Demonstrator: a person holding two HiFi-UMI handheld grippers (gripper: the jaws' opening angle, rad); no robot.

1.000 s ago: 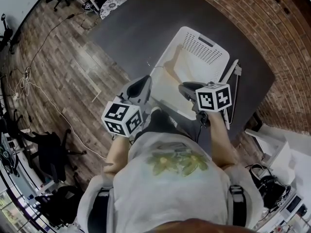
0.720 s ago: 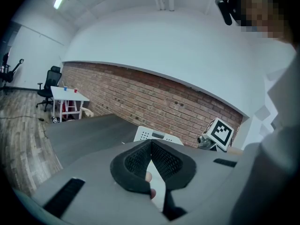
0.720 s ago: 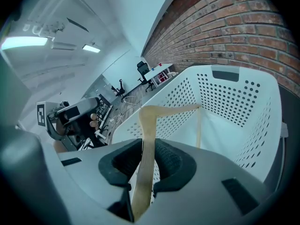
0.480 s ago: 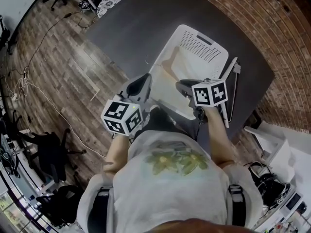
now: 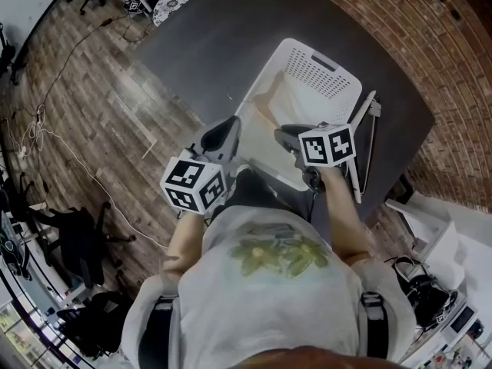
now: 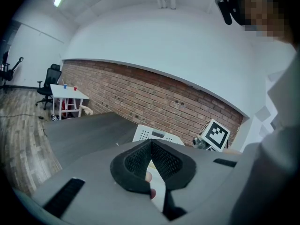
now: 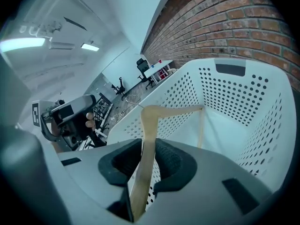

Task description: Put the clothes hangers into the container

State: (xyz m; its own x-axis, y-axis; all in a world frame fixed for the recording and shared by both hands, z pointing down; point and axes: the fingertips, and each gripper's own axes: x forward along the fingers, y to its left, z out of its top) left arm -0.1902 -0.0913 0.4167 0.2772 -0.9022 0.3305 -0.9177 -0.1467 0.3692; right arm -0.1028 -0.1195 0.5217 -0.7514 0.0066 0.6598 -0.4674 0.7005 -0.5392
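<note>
Hanger (image 7: 149, 118) sits pinched in the right gripper's (image 7: 149, 146) jaws, hanging inside the white basket (image 5: 350, 79) near the desk's (image 5: 231, 37) right edge, so best lower it flat before letting go; left gripper's (image 6: 151, 144) jaws are closed, empty.

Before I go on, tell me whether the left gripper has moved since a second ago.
No. The left gripper still sits at the near left corner of the white basket, over the edge of the table, as it did then.
</note>
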